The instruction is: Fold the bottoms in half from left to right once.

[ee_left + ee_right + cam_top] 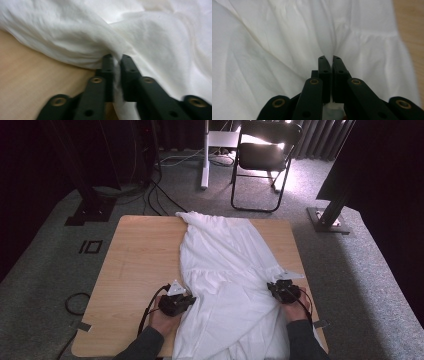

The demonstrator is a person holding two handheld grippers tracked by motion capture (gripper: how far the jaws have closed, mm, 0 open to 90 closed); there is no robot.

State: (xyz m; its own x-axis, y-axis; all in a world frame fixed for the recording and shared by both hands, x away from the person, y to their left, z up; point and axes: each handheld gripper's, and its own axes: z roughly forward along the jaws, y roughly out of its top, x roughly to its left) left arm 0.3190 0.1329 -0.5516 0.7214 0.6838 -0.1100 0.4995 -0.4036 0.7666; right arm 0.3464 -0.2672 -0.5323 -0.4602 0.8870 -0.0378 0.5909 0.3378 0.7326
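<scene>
The white garment (225, 270) lies lengthwise down the table (140, 260). The left gripper (189, 298) pinches its left edge, and the right gripper (274, 287) is clamped on its right edge. A folding chair (265, 160) stands beyond.

both forearms come in from the bottom edge, sleeves dark. left hand-held gripper (186, 296) sits low, pointing right, jaws pinched together w/ white cloth (225, 270) between them. right hand-held gripper (276, 287) points up-left, jaws closed on a fold of the same cloth.
</scene>
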